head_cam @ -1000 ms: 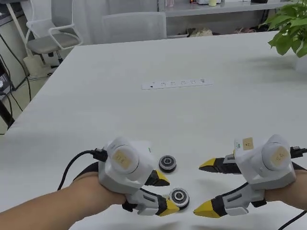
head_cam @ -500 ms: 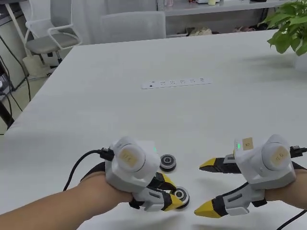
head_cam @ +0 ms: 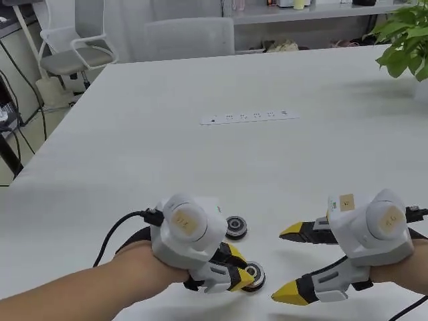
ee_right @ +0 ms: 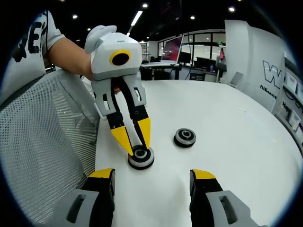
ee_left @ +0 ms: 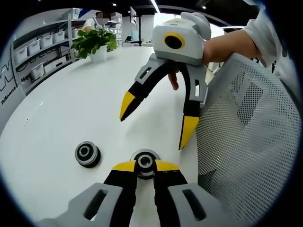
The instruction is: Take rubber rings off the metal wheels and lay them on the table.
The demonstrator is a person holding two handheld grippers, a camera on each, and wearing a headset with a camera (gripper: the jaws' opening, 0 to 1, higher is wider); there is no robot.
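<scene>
Two small metal wheels with black rubber rings lie on the white table (head_cam: 200, 160). My left gripper (head_cam: 236, 267) has its jaws closed to a narrow gap, pinching the near wheel (head_cam: 253, 273) at its edge; the left gripper view has that wheel (ee_left: 144, 159) right at the yellow tips of the gripper (ee_left: 145, 165). The second wheel (head_cam: 235, 227) (ee_left: 87, 154) (ee_right: 184, 137) lies free just beyond. My right gripper (head_cam: 287, 261) (ee_right: 152, 173) stands open to the right of the near wheel (ee_right: 141, 157), with nothing between its jaws.
A white power strip (head_cam: 249, 117) lies at mid-table. A potted plant (head_cam: 404, 40) stands at the far right corner. Chairs (head_cam: 190, 37) stand behind the table's far edge. A mesh chair back (ee_right: 47, 132) is close behind the person.
My left gripper has moved forward and right onto the near wheel and narrowed its jaws on it. The right gripper has stayed put.
</scene>
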